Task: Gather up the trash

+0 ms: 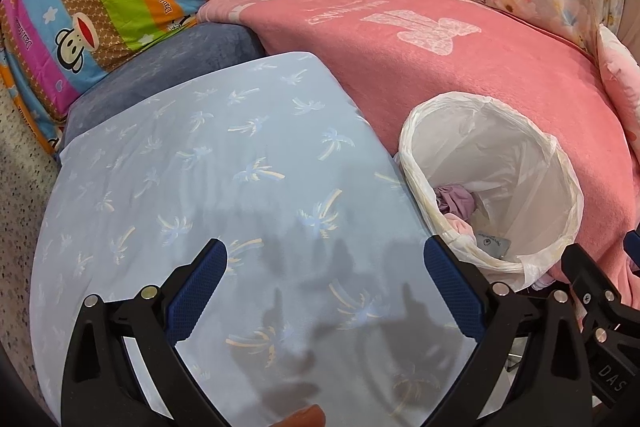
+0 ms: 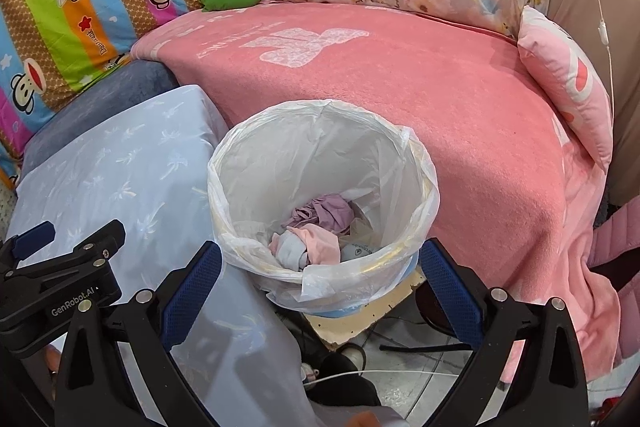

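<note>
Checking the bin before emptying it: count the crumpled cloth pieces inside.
2 visible in the trash bin: a purple cloth toward the back, a pink and pale blue cloth nearer the front rim. More may be hidden beneath them.

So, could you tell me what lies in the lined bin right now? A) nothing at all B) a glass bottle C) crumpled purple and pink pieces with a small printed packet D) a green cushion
C: in the right wrist view the lined bin holds crumpled purple and pink pieces and a small printed packet.
</note>
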The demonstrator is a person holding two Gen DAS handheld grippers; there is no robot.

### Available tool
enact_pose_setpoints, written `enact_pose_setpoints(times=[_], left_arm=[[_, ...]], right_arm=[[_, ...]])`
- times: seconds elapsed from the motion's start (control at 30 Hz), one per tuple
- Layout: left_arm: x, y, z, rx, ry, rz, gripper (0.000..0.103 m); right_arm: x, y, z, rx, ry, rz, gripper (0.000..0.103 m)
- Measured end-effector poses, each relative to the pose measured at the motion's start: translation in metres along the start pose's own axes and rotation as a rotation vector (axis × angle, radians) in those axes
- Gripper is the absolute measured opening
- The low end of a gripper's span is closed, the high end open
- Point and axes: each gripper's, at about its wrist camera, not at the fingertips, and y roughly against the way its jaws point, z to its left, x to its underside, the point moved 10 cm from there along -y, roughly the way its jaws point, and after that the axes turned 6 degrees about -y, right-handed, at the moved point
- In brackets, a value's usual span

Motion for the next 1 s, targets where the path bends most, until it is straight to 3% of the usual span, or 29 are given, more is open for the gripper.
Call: enact_pose_setpoints(times=[1.0], left_arm=[[0.0021,0.0055,-0.0099,-0.009,-0.001,0.001,0.096]], right_arm=[[0.0082,0.0032,-0.0078,0.030,0.026,0.007,0.097]])
